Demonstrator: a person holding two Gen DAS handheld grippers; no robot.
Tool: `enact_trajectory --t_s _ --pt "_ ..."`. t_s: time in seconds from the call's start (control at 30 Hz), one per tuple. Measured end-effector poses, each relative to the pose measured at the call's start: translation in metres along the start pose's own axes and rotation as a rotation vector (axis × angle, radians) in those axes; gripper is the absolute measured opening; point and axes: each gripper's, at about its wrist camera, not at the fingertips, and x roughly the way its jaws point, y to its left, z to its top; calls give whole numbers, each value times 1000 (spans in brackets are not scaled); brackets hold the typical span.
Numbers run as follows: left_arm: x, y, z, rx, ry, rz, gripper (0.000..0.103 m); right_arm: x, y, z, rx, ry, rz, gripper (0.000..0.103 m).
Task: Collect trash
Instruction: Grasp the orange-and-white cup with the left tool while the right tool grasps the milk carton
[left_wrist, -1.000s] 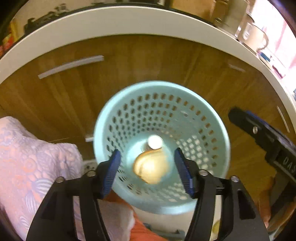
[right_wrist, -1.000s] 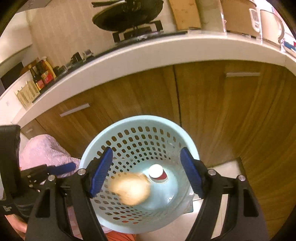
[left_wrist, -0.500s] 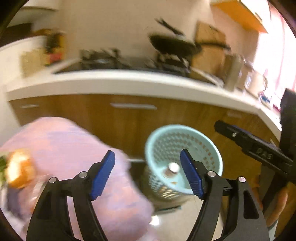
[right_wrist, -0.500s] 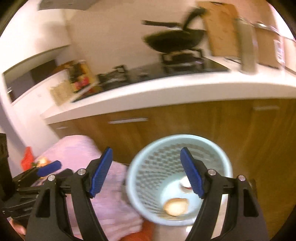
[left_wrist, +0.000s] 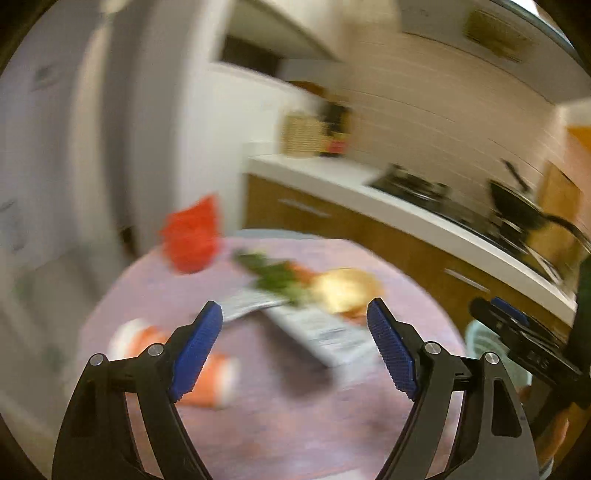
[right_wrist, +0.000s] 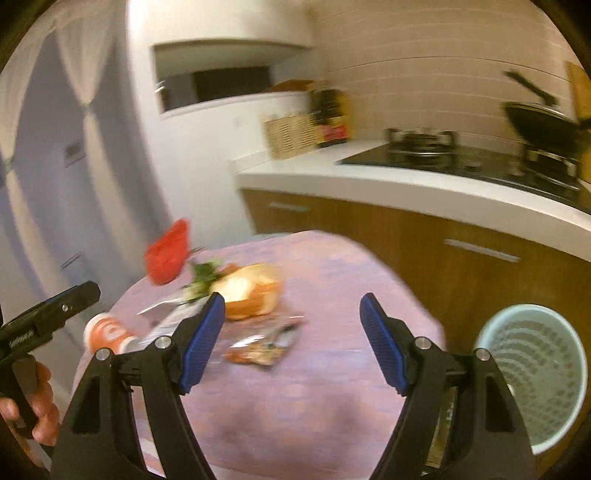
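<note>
Both the left gripper and right gripper are held empty with fingers apart above the desk; another pickup seems pending; bread, apparently trash, lies left of the basket.

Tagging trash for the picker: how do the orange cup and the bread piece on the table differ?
The orange-and-white paper cup lies tipped on its side near the pink table's left edge; the golden torn bread piece sits further in, beside green leaves. The cup is cylindrical, the bread lumpy. Both lie loose, ungripped.
</note>
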Motion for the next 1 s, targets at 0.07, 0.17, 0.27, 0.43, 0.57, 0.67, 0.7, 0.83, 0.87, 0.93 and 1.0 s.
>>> enact_trajectory --t_s 0.07,0.17,0.27,0.43,0.57,0.67,0.7,0.83,0.87,0.93,1.0 --pt "-2 27 -6 -51 11 52 79 16 26 -3 -46 6 32 72" --pt "-3 60 -19 -122 40 83 79 36 54 -10 -96 20 53 72" --pt "1 76 -31 -160 95 106 79 54 71 -19 -124 60 58 72" --pt "13 100 -47 -272 187 57 79 77 86 -29 -144 122 64 74" --pt "29 109 -49 -332 228 -20 79 87 92 -35 -164 155 60 79" --pt "47 111 -46 -340 253 -14 79 91 94 -40 -177 174 66 81" --pt "52 112 -44 -339 261 -6 79 93 95 -42 -182 179 66 81" --pt "78 118 -37 -323 292 8 81 100 98 -47 -188 195 66 81" --pt "83 118 -36 -315 293 1 85 103 98 -49 -188 202 62 81" --pt "95 117 -30 -296 304 -14 88 105 97 -49 -185 206 59 81" --pt "99 116 -28 -298 318 -16 88 106 96 -48 -178 201 58 81"
